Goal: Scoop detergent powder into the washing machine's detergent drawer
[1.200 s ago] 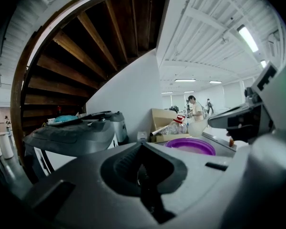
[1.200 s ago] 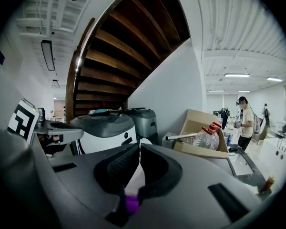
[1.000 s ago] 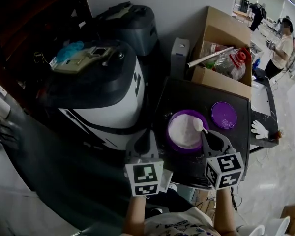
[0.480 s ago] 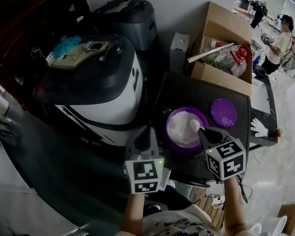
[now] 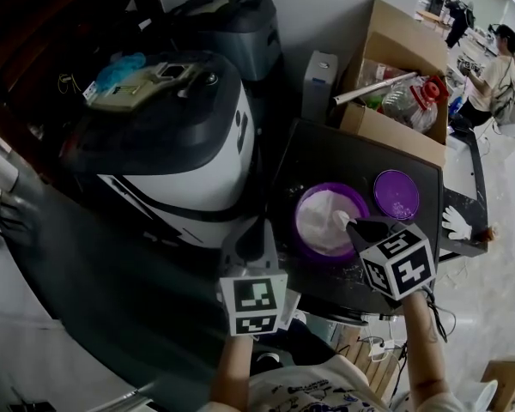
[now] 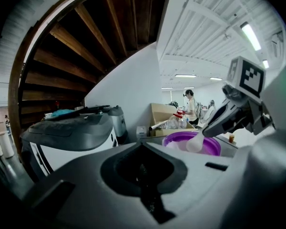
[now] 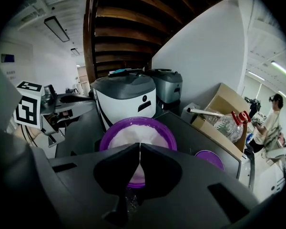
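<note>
A purple bowl [image 5: 326,197] of white detergent powder stands on a dark table [image 5: 326,157]. My right gripper [image 5: 354,227] is shut on the handle of a white spoon [image 5: 342,220], whose head lies over the right part of the powder. In the right gripper view the jaws [image 7: 139,147] pinch the thin white handle above the bowl [image 7: 136,130]. My left gripper [image 5: 257,228] is shut and holds nothing, hanging left of the bowl by the table's edge. The white and dark washing machine [image 5: 176,136] stands to the left, its top carrying a beige panel [image 5: 146,88].
A purple lid [image 5: 397,194] lies right of the bowl. An open cardboard box [image 5: 393,75] with bottles stands behind the table, and a grey appliance [image 5: 232,24] behind the washing machine. A white glove [image 5: 453,223] rests at the table's right edge. A person [image 5: 489,75] stands far right.
The right gripper has tilted, its marker cube swinging right and down, while the spoon head stays over the powder. The left gripper has hardly moved.
</note>
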